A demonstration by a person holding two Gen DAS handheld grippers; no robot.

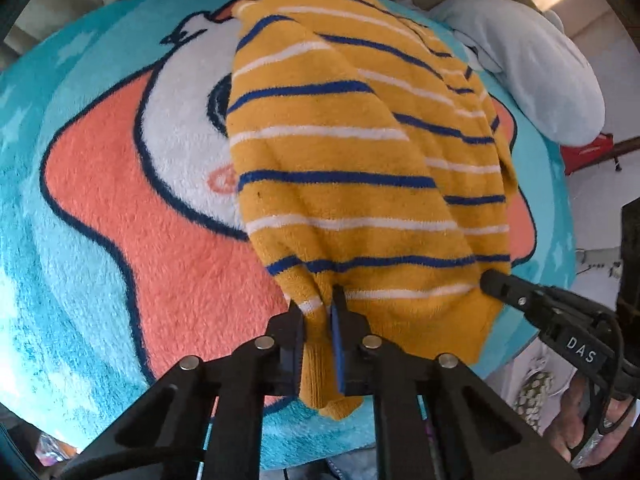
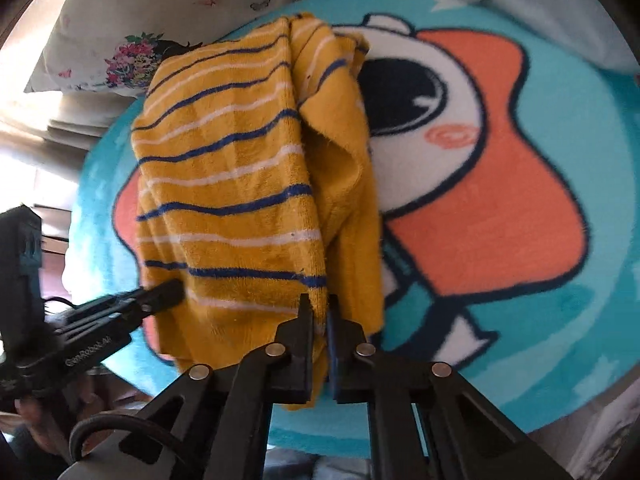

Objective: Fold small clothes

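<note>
A small yellow garment (image 1: 340,152) with blue and white stripes lies in a loose fold on a round cartoon rug (image 1: 120,208). My left gripper (image 1: 318,304) is shut on the near left corner of its edge, with fabric bunched between the pads. In the same view my right gripper (image 1: 494,282) comes in from the right and grips the near right corner. In the right wrist view my right gripper (image 2: 319,312) is shut on the yellow garment (image 2: 232,184) at its near edge. The left gripper (image 2: 170,290) enters there from the left, on the cloth.
The rug (image 2: 500,208) shows a teal field, an orange star and a white figure. A pale blue cloth (image 1: 532,76) lies beyond the rug's right rim. A floral pillow (image 2: 132,48) sits past its far edge. A person's hand (image 1: 588,412) holds the right tool.
</note>
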